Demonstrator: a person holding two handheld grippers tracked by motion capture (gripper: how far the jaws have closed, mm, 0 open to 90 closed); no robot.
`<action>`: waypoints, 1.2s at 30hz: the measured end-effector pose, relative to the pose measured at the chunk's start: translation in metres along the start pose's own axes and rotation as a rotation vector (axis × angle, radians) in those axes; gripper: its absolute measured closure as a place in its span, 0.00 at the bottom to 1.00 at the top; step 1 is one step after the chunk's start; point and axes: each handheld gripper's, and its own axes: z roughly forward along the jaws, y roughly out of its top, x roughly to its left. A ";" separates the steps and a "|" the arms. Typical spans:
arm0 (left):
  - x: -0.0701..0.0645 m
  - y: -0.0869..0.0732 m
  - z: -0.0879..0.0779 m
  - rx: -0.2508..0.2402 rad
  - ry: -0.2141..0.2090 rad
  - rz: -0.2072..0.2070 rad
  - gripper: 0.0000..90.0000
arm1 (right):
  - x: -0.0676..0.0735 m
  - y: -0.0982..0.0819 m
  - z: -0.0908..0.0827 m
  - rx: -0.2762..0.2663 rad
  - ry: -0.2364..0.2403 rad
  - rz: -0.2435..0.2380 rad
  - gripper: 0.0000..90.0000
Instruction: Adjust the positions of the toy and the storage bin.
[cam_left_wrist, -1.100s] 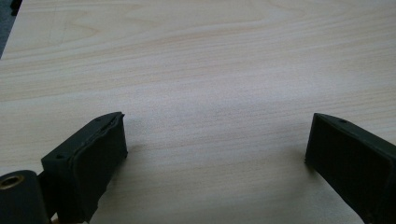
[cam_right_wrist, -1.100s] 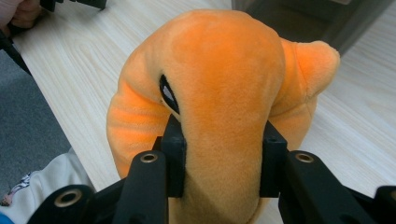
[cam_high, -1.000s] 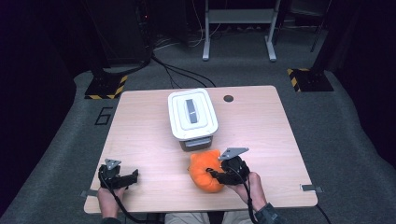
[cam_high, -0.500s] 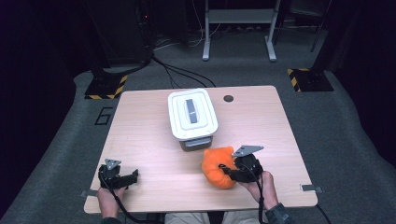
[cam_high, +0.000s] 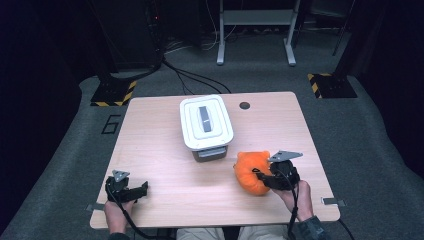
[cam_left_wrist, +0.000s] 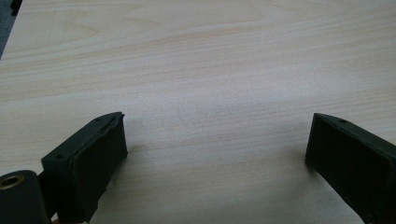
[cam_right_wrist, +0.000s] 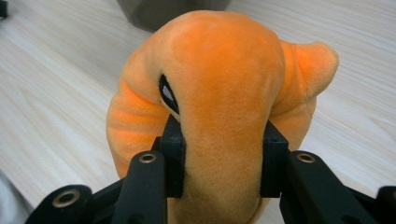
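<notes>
An orange plush toy (cam_high: 250, 170) with a black eye sits low over the wooden table (cam_high: 160, 150), to the front right of the white box. My right gripper (cam_high: 260, 176) is shut on it; in the right gripper view both jaws press into the orange plush toy (cam_right_wrist: 224, 93) and dent its sides. At the table's front left, my left gripper (cam_high: 142, 189) rests on the wood. Its jaws stand wide apart in the left gripper view, with only bare table (cam_left_wrist: 210, 70) between them.
A white lidded box (cam_high: 205, 122) with a grey handle strip stands at the table's middle back. A dark round hole (cam_high: 244, 105) lies in the tabletop behind it. Grey carpet, cables and stand feet surround the table.
My right gripper has carried the orange plush toy to the right, away from the box's front. The left gripper has stayed put.
</notes>
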 end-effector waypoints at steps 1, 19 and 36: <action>0.000 0.000 0.000 0.000 0.000 0.000 0.05 | -0.004 -0.001 -0.001 0.000 -0.012 0.003 0.70; 0.000 0.000 0.000 -0.001 0.001 -0.002 0.05 | -0.061 -0.004 -0.013 -0.002 -0.205 0.086 0.70; 0.000 0.000 0.000 -0.001 0.001 -0.003 0.05 | -0.098 0.003 -0.002 0.016 -0.259 0.146 0.69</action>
